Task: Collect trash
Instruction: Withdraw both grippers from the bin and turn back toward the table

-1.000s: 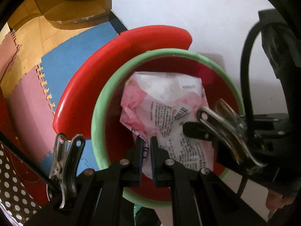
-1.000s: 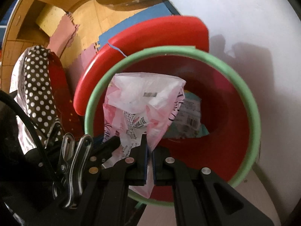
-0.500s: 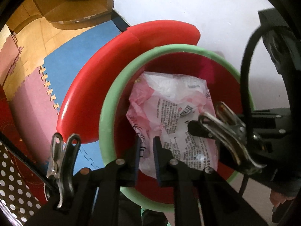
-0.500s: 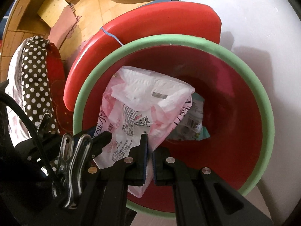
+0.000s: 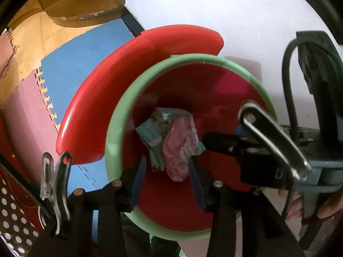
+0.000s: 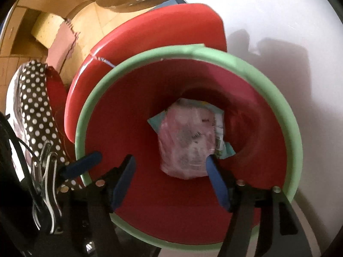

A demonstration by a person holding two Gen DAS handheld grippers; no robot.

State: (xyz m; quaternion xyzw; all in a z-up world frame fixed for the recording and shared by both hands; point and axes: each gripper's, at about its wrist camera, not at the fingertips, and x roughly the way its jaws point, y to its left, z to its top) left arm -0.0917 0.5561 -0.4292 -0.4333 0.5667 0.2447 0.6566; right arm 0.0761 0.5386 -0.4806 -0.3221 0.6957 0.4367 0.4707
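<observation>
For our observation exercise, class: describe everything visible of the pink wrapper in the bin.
The pink wrapper is a crumpled, thin plastic packet, pink and white with dark print and a barcode. It lies loose at the bottom of the red bin, partly over a teal wrapper. Nothing grips it.

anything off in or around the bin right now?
Nothing stands out. The pink wrapper lies inside the red bin on a teal wrapper, nothing spilled outside the green rim. Both claws are opening, empty.

Black left claw [image 5: 166, 177] with blue pads, silver screws, steel clip, black right claw [image 6: 169, 180] alike
</observation>
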